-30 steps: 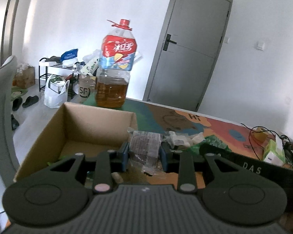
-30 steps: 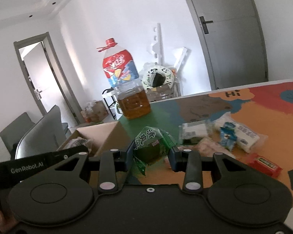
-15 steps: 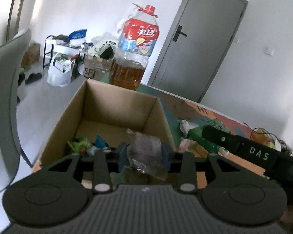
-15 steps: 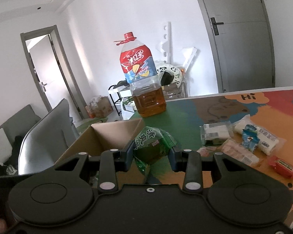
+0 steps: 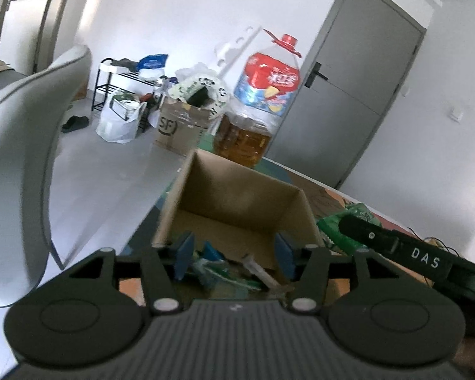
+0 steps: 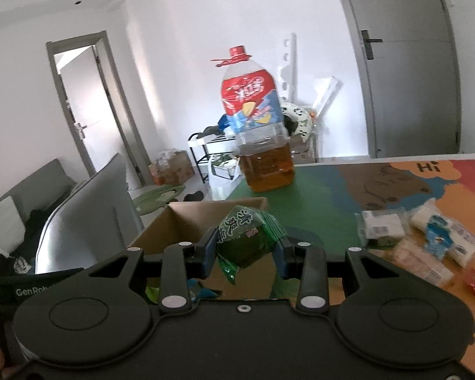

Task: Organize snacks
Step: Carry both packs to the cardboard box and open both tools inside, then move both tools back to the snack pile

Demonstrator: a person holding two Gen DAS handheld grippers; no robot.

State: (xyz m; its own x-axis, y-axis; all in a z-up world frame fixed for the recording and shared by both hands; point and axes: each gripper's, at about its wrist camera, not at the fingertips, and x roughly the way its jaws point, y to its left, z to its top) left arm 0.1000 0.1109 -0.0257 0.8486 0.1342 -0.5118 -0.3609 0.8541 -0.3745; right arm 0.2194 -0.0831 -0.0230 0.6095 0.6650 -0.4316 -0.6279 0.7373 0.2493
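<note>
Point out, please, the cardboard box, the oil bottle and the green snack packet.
cardboard box (image 5: 237,196): left wrist view, inner far wall.
oil bottle (image 6: 266,171): right wrist view, oil-filled lower body.
green snack packet (image 6: 243,237): right wrist view, printed front.

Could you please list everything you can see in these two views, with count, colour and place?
cardboard box: one, brown, open, at the table's near corner
snack packets in the box: several, green and blue plus a clear one, on its floor
green snack packet: one, clamped in the right gripper, by the box
oil bottle: one, clear with a red cap and label, amber liquid, behind the box
loose snacks: several, white, blue and red, on the table to the right
table mat: one, green, orange and brown cartoon print
chair: one, grey, left of the table
door: one, grey, closed, back wall
left gripper: black, blue pads, jaws just opened, empty, over the box
right gripper: black, shut on the packet
</note>
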